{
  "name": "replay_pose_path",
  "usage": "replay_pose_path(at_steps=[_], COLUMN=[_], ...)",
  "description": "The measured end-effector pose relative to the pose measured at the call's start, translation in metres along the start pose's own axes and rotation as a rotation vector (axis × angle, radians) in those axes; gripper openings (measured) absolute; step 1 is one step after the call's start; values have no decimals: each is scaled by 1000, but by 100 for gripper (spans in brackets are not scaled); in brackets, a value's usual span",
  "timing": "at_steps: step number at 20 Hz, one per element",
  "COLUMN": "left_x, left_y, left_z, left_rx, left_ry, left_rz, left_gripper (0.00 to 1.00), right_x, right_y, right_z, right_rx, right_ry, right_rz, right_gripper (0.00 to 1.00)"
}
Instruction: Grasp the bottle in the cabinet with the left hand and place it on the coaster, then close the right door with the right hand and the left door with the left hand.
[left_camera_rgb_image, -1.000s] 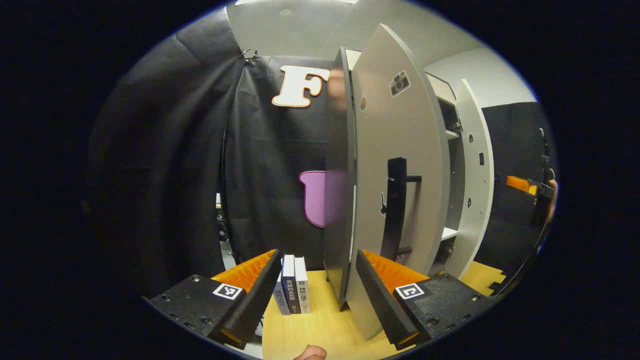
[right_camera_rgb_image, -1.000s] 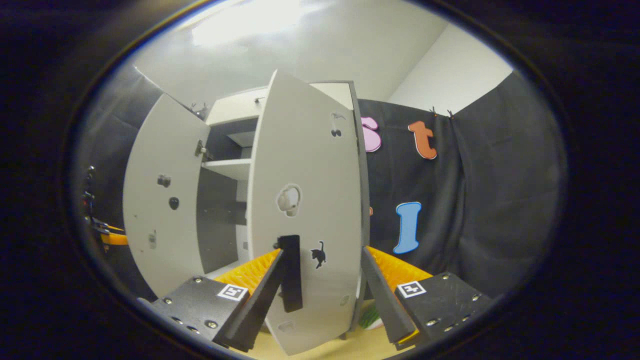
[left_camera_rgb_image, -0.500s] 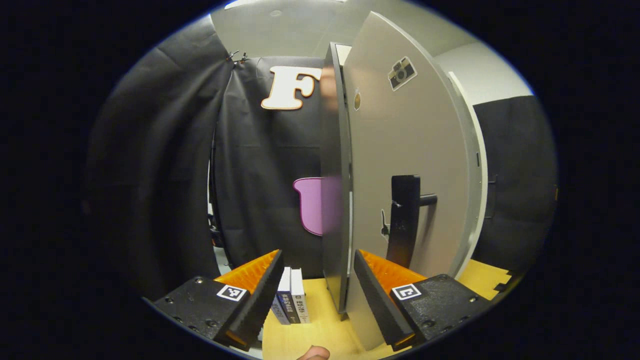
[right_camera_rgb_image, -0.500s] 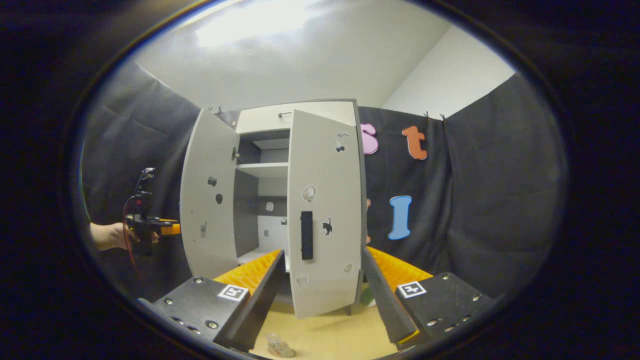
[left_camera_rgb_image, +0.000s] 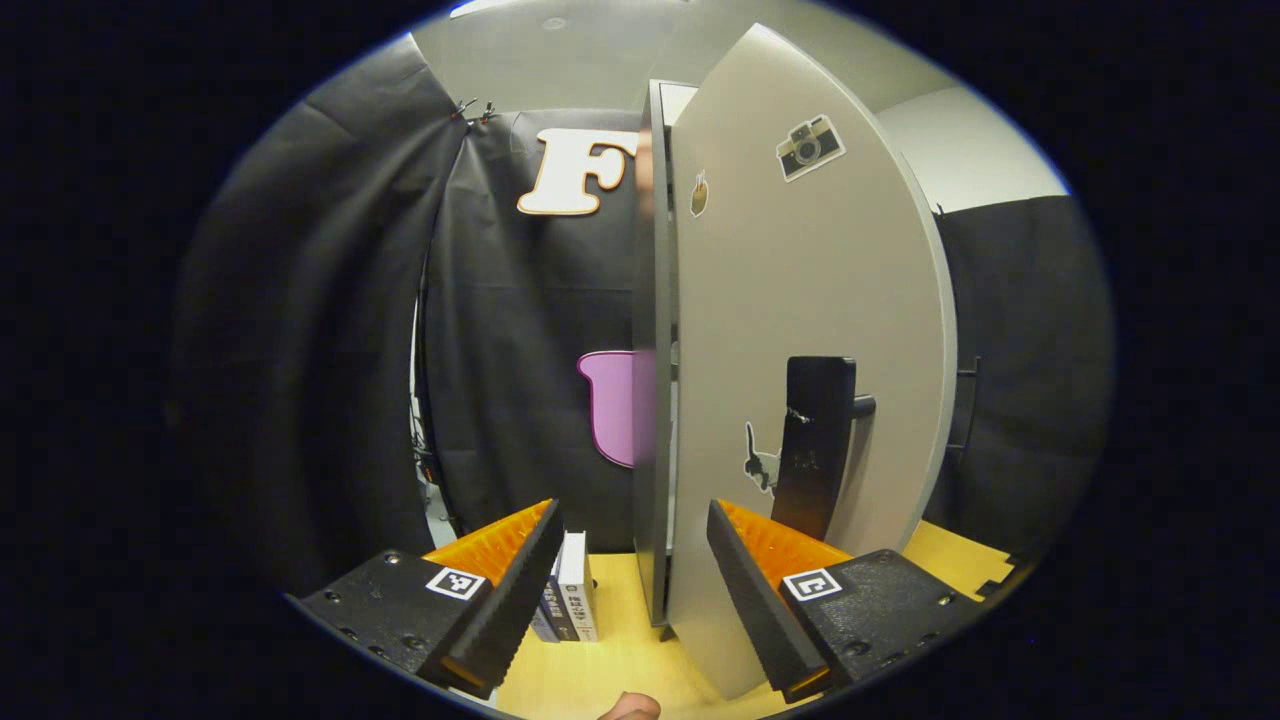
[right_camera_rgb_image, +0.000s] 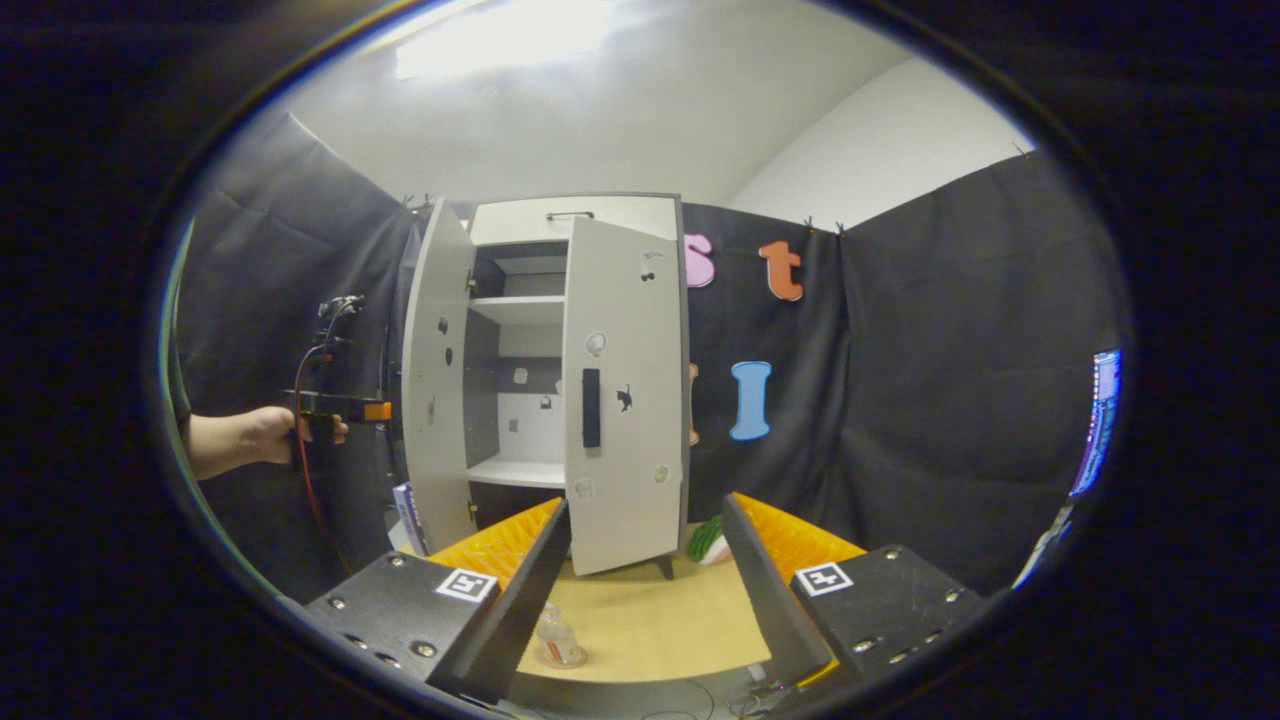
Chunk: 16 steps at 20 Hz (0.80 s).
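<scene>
left tool (left_camera_rgb_image: 630, 585) close up against the left door (left_camera_rgb_image: 800, 330), fingers spread wide with nothing between them; the door's outer face and its edge stand in the gap ahead. black handle (left_camera_rgb_image: 815, 440) on that door, a camera sticker (left_camera_rgb_image: 810, 147) high up, a small dark cat sticker (left_camera_rgb_image: 760, 462) low beside the handle. a few books (left_camera_rgb_image: 570, 600) stand upright on the yellow counter (left_camera_rgb_image: 610, 670) left of the cabinet's grey side panel (left_camera_rgb_image: 650, 350). cabinet interior hidden from here.

right gripper view stands well back and takes in the whole cabinet (right_camera_rgb_image: 545, 380): left door (right_camera_rgb_image: 435, 370) swung wide, right door (right_camera_rgb_image: 622, 390) partway shut, its handle (right_camera_rgb_image: 591, 407) facing out. white shelves (right_camera_rgb_image: 515, 308) visible in the gap between the doors. right tool (right_camera_rgb_image: 645, 590) spread wide, holding nothing, well apart from the cabinet.

bottle (right_camera_rgb_image: 555, 632), clear, stands upright on the coaster (right_camera_rgb_image: 562, 658) on the counter (right_camera_rgb_image: 650, 620), near the front edge, just right of the right tool's left finger. something green and striped (right_camera_rgb_image: 706, 540) lies on the counter by the cabinet's right foot.

same view: a hand (right_camera_rgb_image: 265, 435) holds the left tool (right_camera_rgb_image: 375, 411) out at the outer face of the left door; whether it touches cannot be told. a lit screen (right_camera_rgb_image: 1095, 420) at far right.
</scene>
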<state>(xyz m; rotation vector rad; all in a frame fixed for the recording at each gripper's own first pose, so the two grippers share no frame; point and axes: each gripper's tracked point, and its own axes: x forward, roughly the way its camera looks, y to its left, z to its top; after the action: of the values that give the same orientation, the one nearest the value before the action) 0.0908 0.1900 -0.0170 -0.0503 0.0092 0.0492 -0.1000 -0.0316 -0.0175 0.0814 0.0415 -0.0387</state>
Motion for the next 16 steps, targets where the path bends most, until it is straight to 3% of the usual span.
replay_pose_path(at_steps=[1, 2, 3, 5, 7, 9, 10, 11, 12, 16], left_x=[2, 4, 6, 12, 19, 26, 29, 32, 34, 51], left_y=[-10, -19, -29, -46, -67, -92, -102, -112, -121, -148], left_z=[-1, -1, 0, 1, -4, -4, -3, -2, -3, -1], left_rx=[-3, -2, -6, 5, 5, -4, -7, -6, 8, 74], left_ry=[1, 3, -6, -12, -4, -2, -14, -18, -18, -52], left_rz=[-7, -10, -5, 4, 0, -43, -61, -77, -88, -113], left_gripper=[88, 93, 93, 88, 93, 89, 89, 97, 95, 94], right_x=[-9, -16, -26, -38, -48, -56, -56, -55, -55, -46], right_y=[-2, -4, -5, -5, -14, -20, -22, -24, -29, -30], right_z=[-3, -3, -1, 0, 1, 5, 8, 9, 10, 17], right_rx=[1, -11, -21, -16, -8, -2, 1, 5, 9, 23], right_ry=[10, 11, 5, 6, 1, -17, -27, -29, -33, -55], right_rz=[-22, -39, -55, -70, -107, -140, -149, -165, -188, -211], right_gripper=[93, 93, 89, 93, 93, 93, 93, 93, 89, 93])
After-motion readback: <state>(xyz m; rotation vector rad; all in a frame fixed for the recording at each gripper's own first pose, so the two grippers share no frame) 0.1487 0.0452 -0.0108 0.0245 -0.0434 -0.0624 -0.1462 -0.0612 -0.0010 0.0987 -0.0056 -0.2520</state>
